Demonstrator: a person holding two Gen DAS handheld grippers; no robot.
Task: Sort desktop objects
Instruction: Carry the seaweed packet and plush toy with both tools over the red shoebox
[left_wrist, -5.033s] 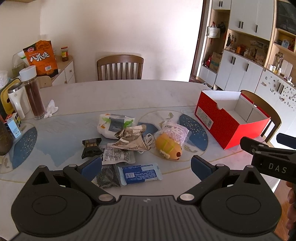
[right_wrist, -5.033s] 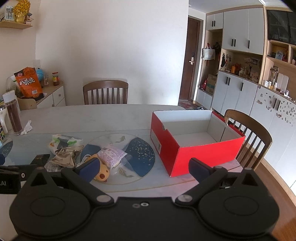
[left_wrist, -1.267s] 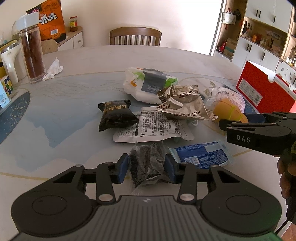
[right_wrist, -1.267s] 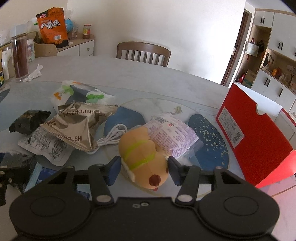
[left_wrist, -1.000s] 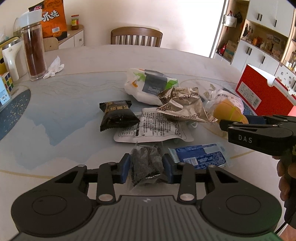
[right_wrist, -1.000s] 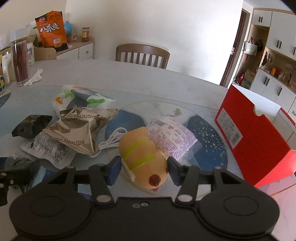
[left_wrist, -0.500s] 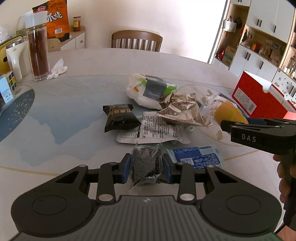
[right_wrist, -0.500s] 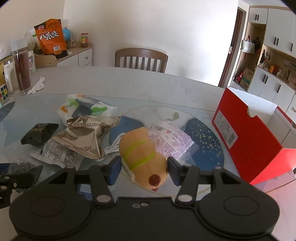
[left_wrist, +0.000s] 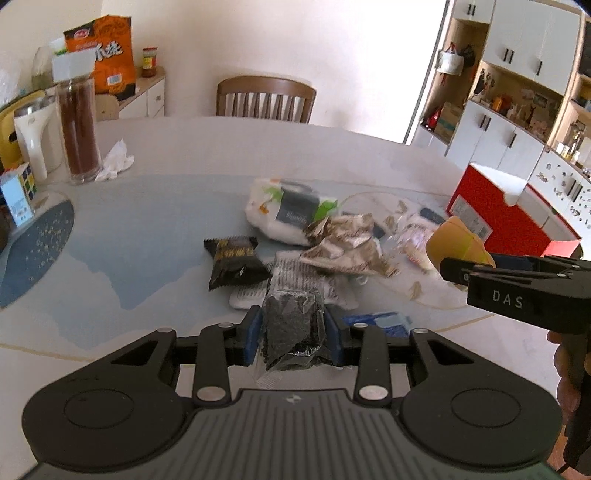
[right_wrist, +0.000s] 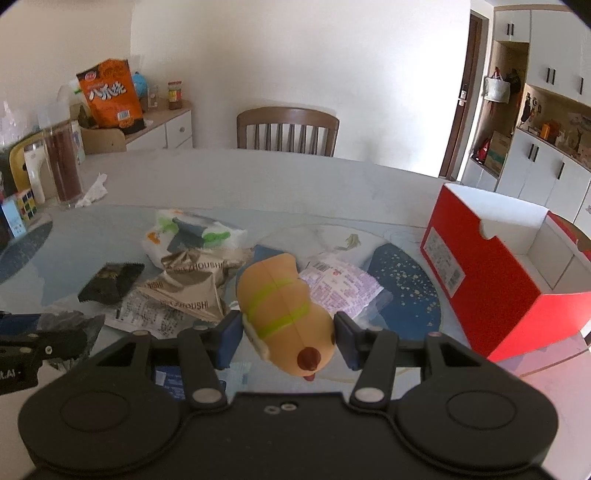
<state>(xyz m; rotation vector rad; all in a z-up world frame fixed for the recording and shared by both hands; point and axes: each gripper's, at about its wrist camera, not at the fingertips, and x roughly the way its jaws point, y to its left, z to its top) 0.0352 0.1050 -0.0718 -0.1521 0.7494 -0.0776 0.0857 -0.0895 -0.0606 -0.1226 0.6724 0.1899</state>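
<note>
A crinkled black snack packet in clear wrap (left_wrist: 293, 330) is clamped between the blue pads of the left gripper (left_wrist: 291, 334), and a tan hot-dog-shaped soft toy with lime-green stripes (right_wrist: 284, 314) is clamped by the right gripper (right_wrist: 288, 334); both have been lifted off the marble-patterned desk (left_wrist: 155, 229) since a second ago, when they were still resting on it, so two pickups are judged done and the carry to the open red cardboard box with white lining (right_wrist: 509, 266) at the desk's right edge is judged next. The box appears empty as far as its interior can be seen, though its near wall hides the floor. Left on the desk near its middle are a black foil snack packet (left_wrist: 234, 262), a crumpled bronze foil wrapper (left_wrist: 345, 245), a white printed flat sachet (left_wrist: 291, 278), a white and green plastic bag (left_wrist: 288, 212), a pink printed clear pouch (right_wrist: 340, 290) and a blue flat packet (left_wrist: 380, 319) partly hidden behind the left gripper. The far scene is blurred in the left view, and the toy's lower end is cut off there by the right gripper's body; how firmly the soft packet is gripped cannot be told
</note>
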